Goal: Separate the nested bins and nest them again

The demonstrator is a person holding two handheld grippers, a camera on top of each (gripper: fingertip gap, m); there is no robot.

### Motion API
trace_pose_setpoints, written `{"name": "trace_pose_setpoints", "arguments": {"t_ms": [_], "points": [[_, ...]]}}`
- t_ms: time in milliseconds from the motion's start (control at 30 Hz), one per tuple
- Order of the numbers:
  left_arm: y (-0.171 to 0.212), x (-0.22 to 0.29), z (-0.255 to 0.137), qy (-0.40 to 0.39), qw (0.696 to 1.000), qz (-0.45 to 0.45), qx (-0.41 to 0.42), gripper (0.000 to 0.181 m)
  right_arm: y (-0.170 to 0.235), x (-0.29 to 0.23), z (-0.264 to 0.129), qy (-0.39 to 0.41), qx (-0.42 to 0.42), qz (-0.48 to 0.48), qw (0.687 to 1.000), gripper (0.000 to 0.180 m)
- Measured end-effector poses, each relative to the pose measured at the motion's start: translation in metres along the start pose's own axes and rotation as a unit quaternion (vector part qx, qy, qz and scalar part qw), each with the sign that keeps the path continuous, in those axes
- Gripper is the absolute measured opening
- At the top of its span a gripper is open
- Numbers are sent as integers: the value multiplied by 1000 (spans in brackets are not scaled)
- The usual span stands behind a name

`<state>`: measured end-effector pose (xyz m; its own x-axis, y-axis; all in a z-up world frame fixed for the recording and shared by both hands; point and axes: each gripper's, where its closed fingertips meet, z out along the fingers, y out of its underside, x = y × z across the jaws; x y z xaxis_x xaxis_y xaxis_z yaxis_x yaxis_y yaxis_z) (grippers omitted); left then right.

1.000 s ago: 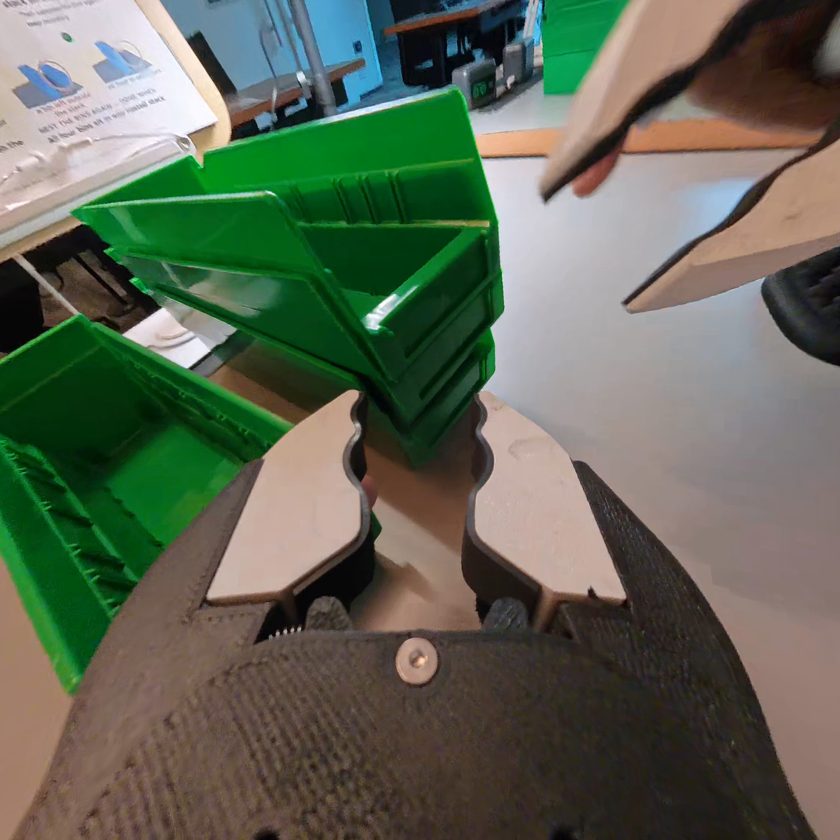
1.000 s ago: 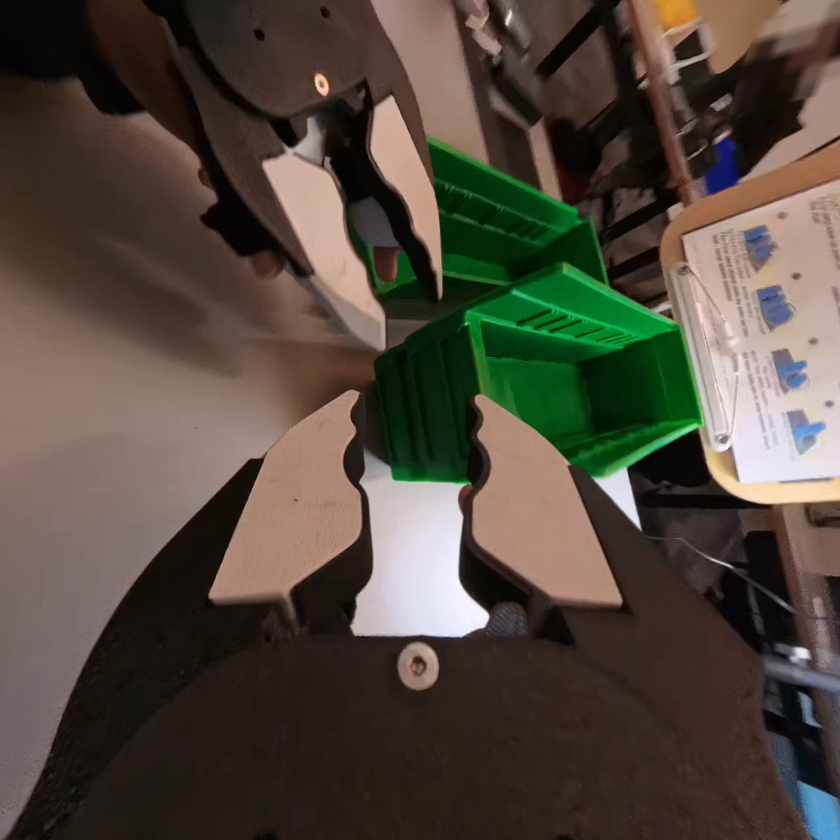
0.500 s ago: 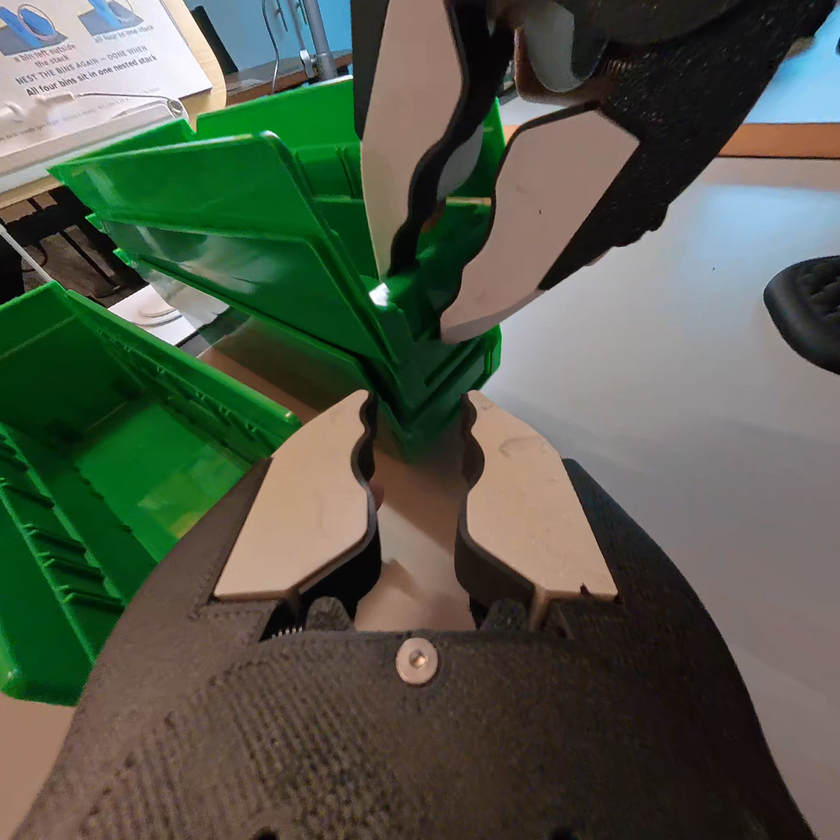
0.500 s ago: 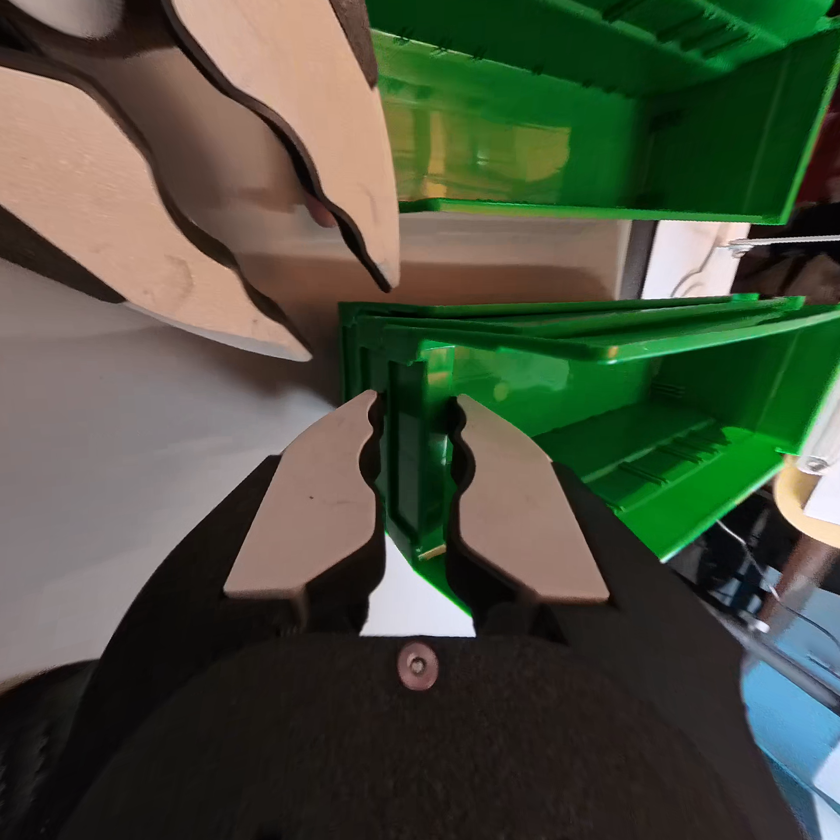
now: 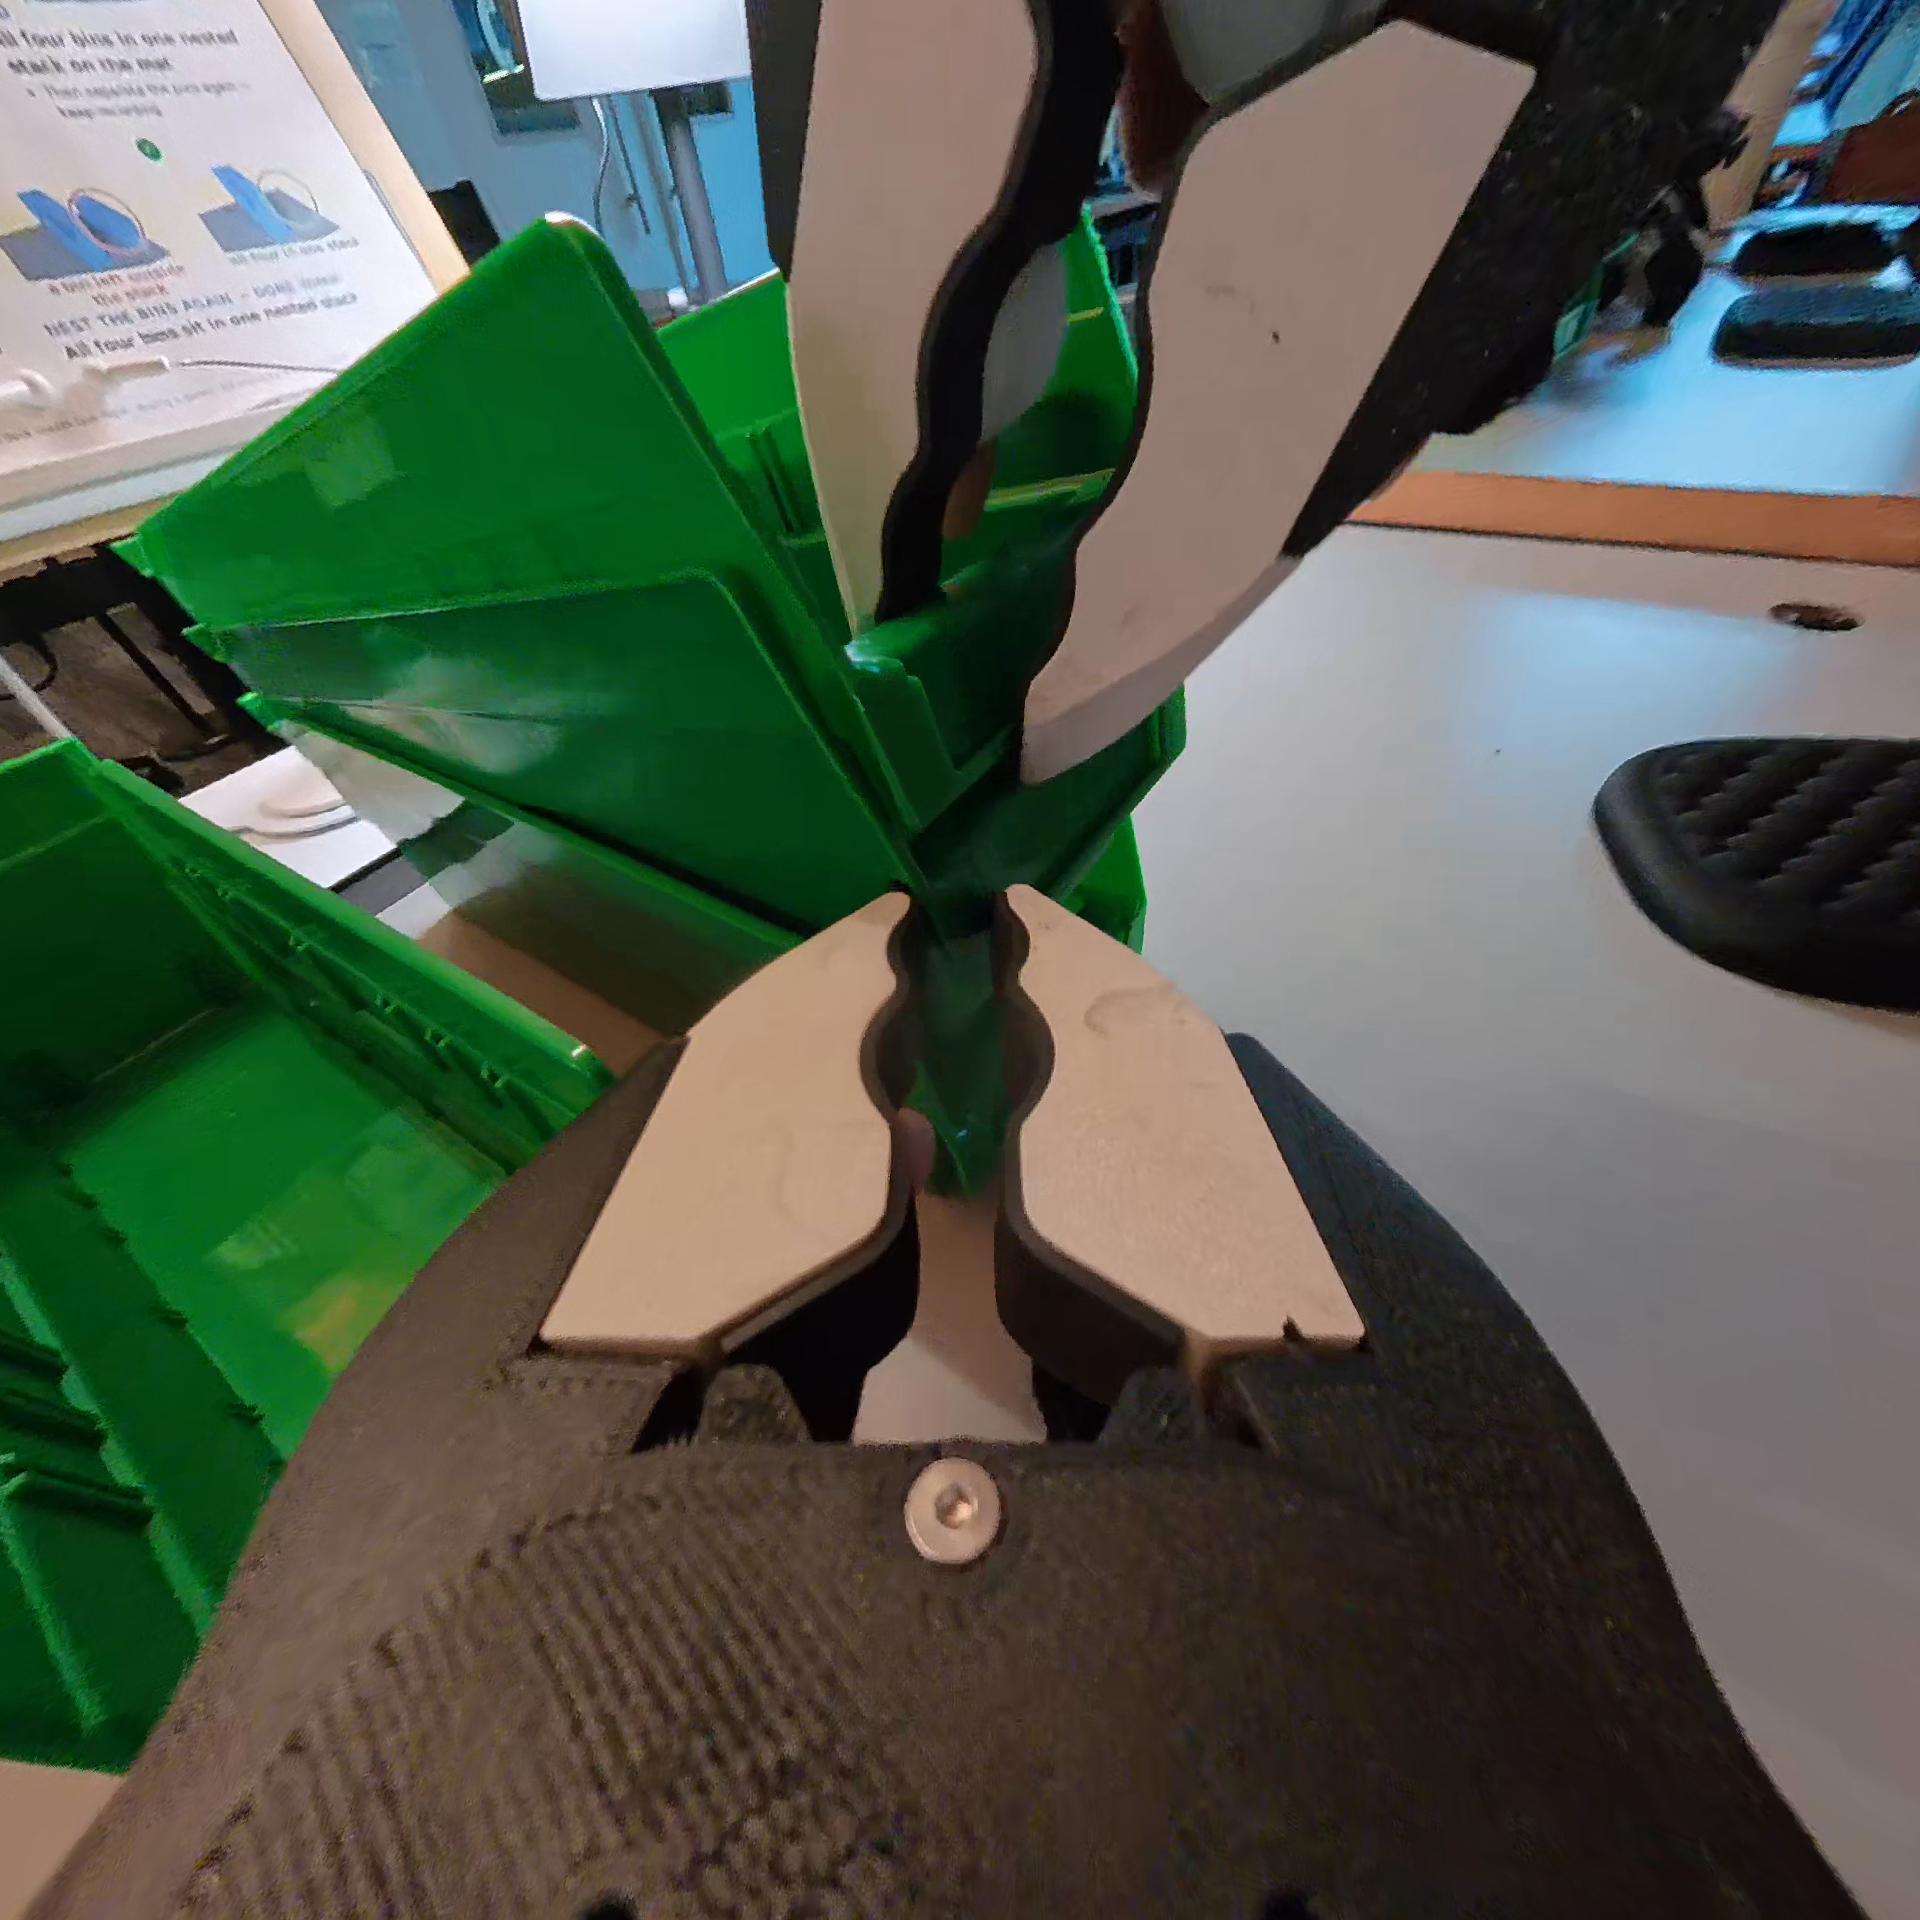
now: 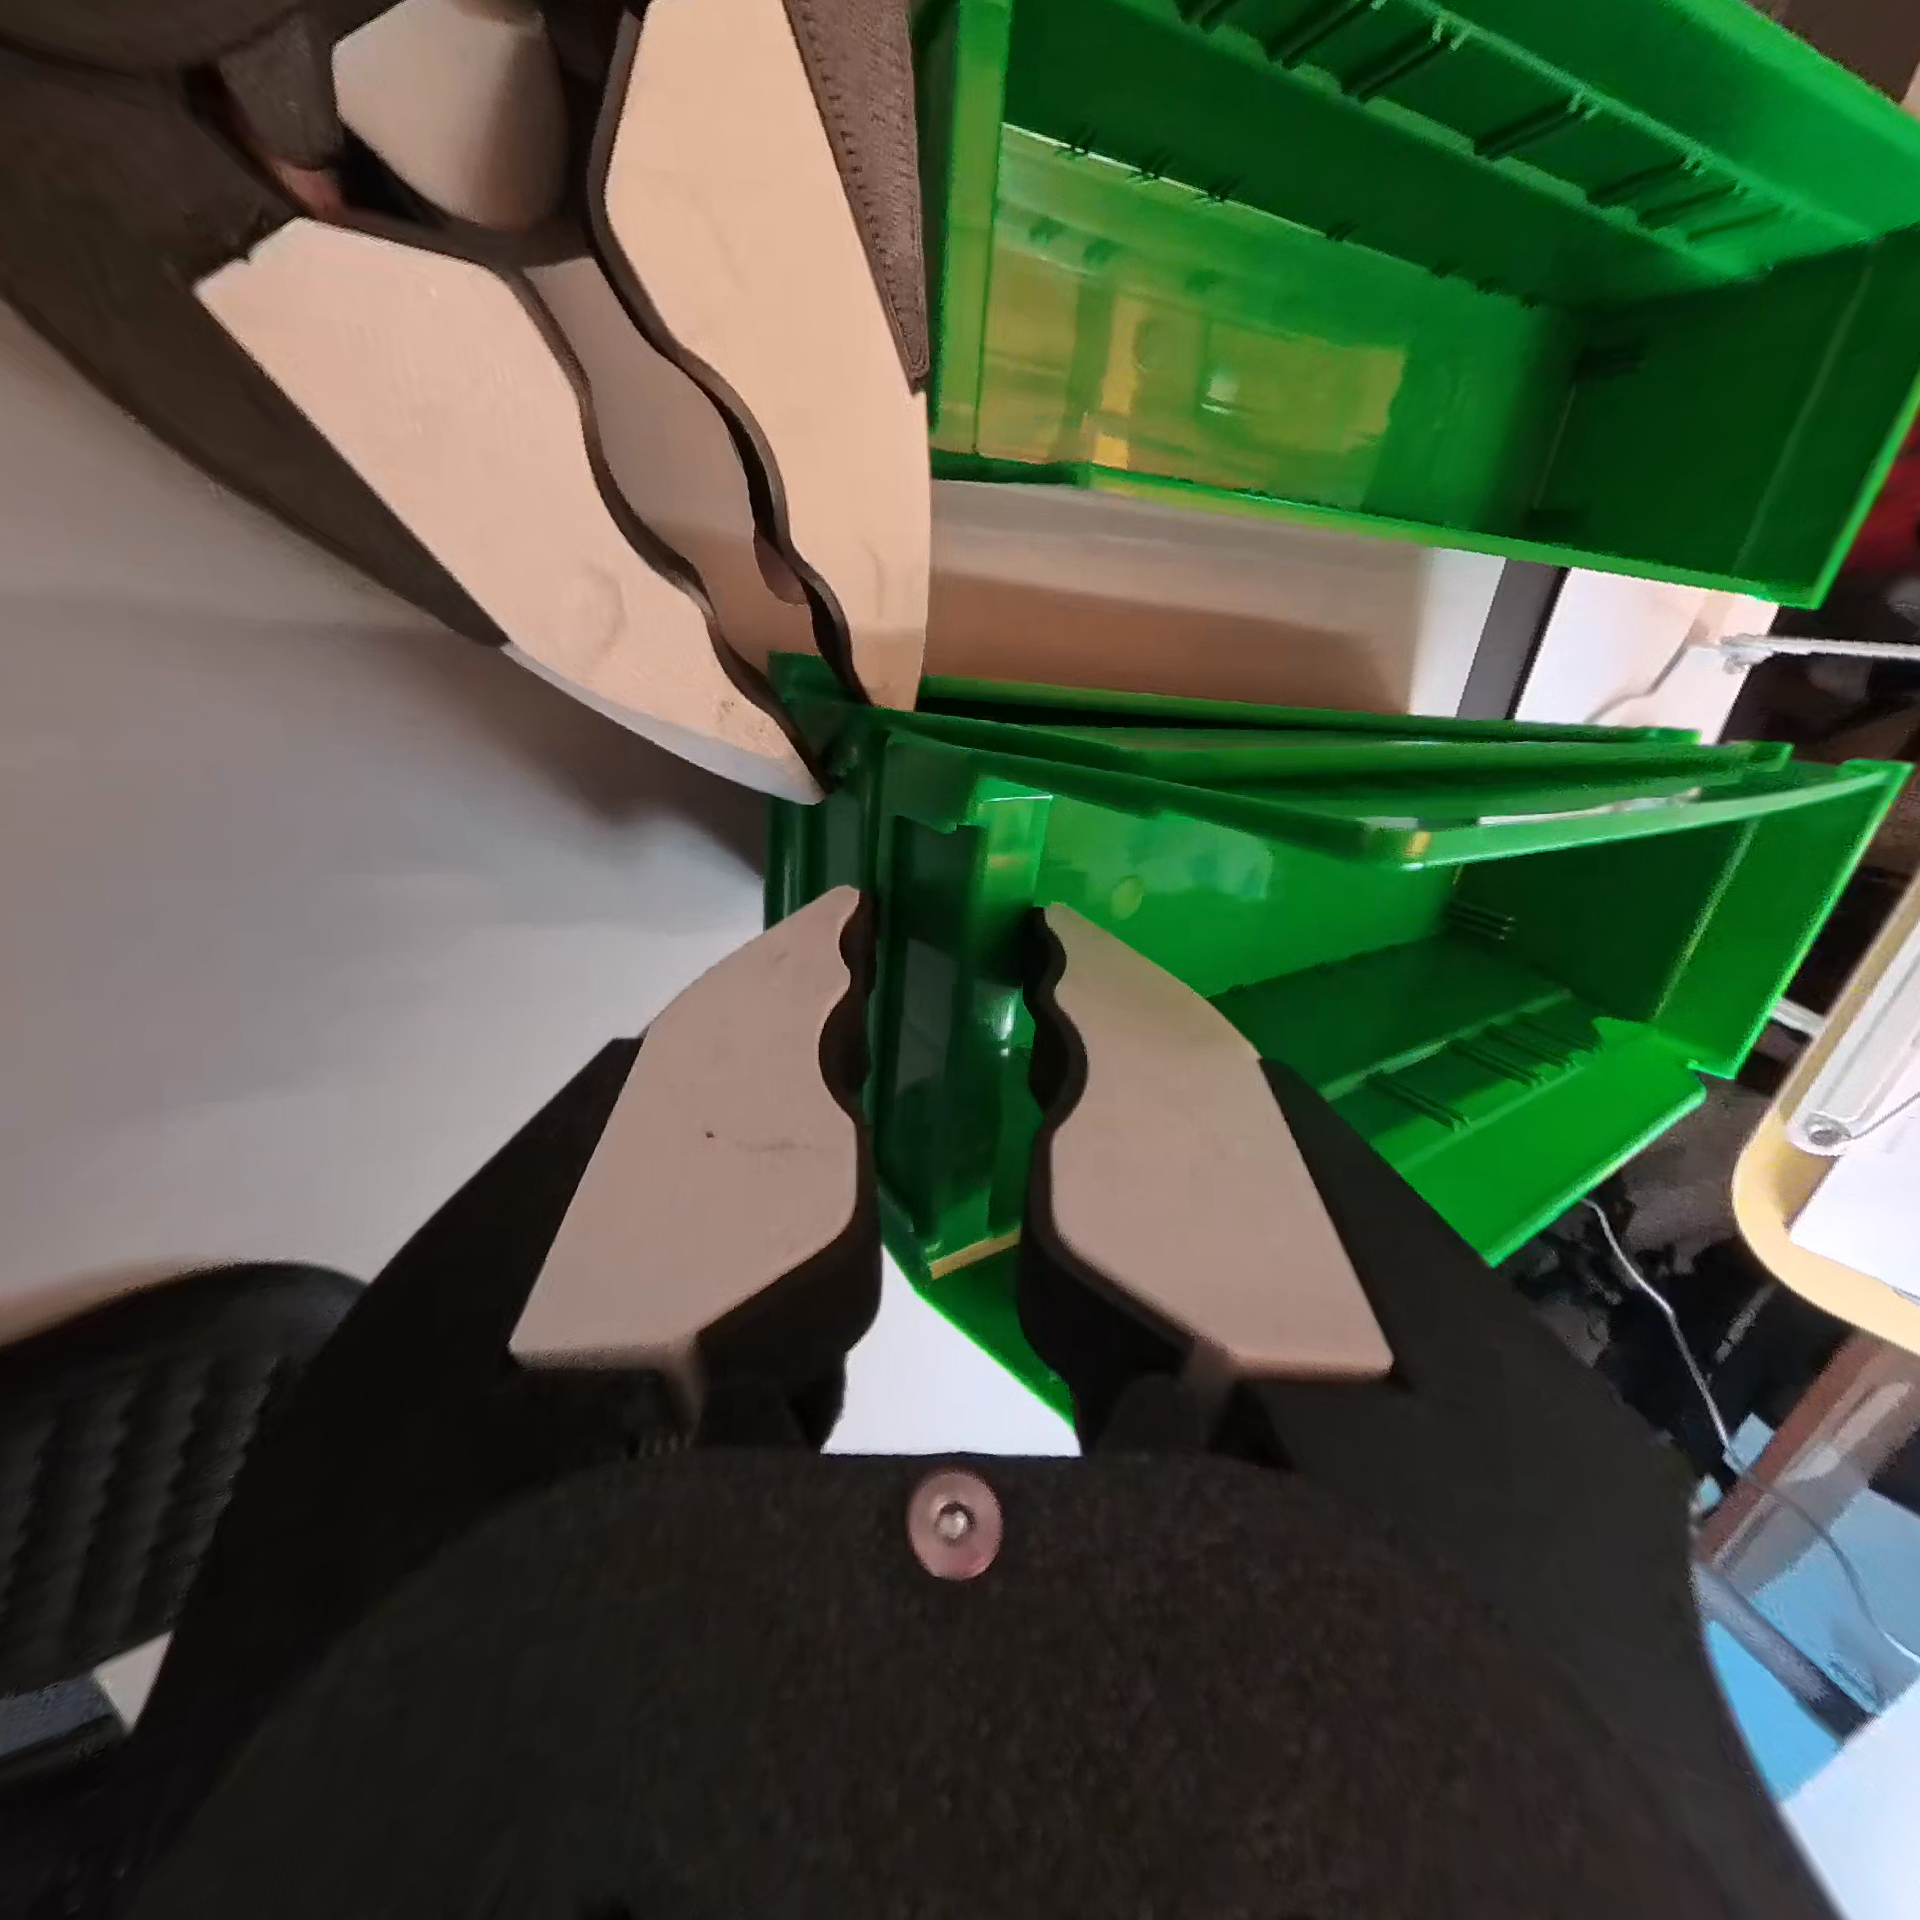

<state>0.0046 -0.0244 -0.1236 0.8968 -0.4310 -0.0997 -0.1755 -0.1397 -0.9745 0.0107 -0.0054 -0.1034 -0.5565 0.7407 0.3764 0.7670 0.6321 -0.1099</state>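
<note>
Left wrist view: we see the left gripper (image 5: 956, 925) clamped on the front corner of the nested bins (image 5: 582, 665); a separate bin (image 5: 208, 1122) sits beside them.
Right wrist view: we see the right gripper (image 6: 951, 935) clamped on the top bin's (image 6: 1351, 935) front lip; top bin apparently tilted up.

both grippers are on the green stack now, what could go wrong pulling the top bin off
The left hand-held gripper pinches only a thin corner of the lower bins, so it may slip and the whole stack lift. The top bin is already tilted and could jam. Swinging free, it might strike the separate bin alongside.
</note>
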Motion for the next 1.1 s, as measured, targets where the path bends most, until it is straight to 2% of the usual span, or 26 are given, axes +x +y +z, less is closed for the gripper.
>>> {"name": "trace_pose_setpoints", "arguments": {"t_ms": [200, 433, 500, 533, 633, 833, 1000, 1100], "points": [[-7, 6, 2, 16, 1000, -17, 21, 9, 4, 2, -9, -27, -7, -13, 1000, 26], [-6, 9, 7, 27, 999, -27, 25, 8, 6, 6, -16, -42, 34, -11, 998, 26], [24, 7, 14, 25, 999, -25, -37, 8, 1, 15, -37, -38, 67, 9, 997, 27], [25, 3, 12, 17, 999, -34, -9, 8, -4, 23, -55, -32, 100, 25, 994, 27], [5, 2, 5, 10, 999, -28, 13, 8, 6, 19, -72, -3, 59, -11, 998, 28], [13, 1, 13, 7, 999, -41, -15, 9, 5, 30, -103, 44, 98, 6, 994, 28], [22, 0, 12, -2, 999, -17, -31, 11, 16, 41, -128, 93, 78, 0, 993, 29], [22, 2, 8, -1, 999, -10, -36, 22, 29, 49, -144, 123, 72, 9, 990, 29]]}}
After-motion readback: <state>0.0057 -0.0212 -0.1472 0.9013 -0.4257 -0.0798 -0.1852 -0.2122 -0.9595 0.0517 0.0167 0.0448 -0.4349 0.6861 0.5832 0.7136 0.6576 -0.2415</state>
